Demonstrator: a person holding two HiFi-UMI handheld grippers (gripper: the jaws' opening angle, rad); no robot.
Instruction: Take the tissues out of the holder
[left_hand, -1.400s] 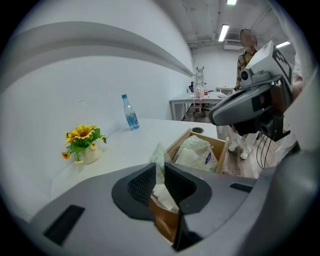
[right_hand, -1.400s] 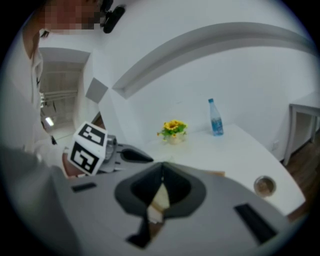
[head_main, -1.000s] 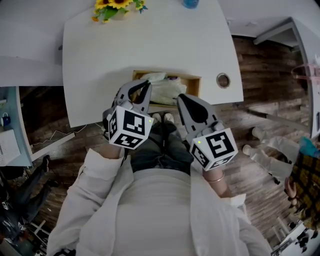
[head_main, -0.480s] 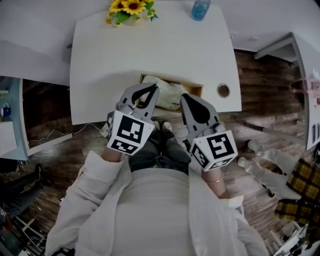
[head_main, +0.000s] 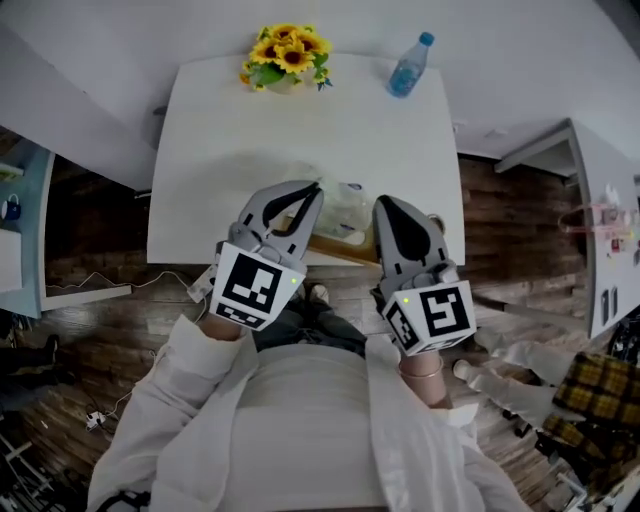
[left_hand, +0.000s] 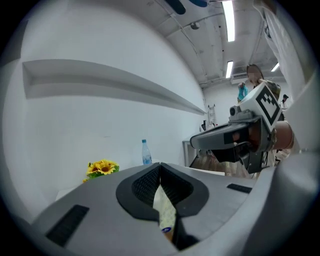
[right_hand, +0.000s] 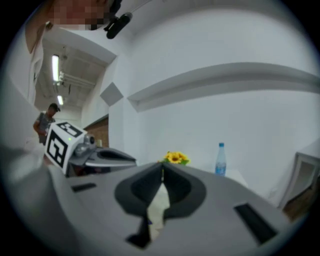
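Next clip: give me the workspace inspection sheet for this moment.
Surface: white table, set against the wall.
Job's things: tissues at the near edge, in or just over the wooden holder; cannot tell which.
Clutter: sunflowers and bottle at the far edge.
Grippers: left gripper and right gripper both shut, tips at the tissues; grip unclear.
Cables: one cable on the floor, left of the table.
Surroundings: wood floor; bystander in the background.
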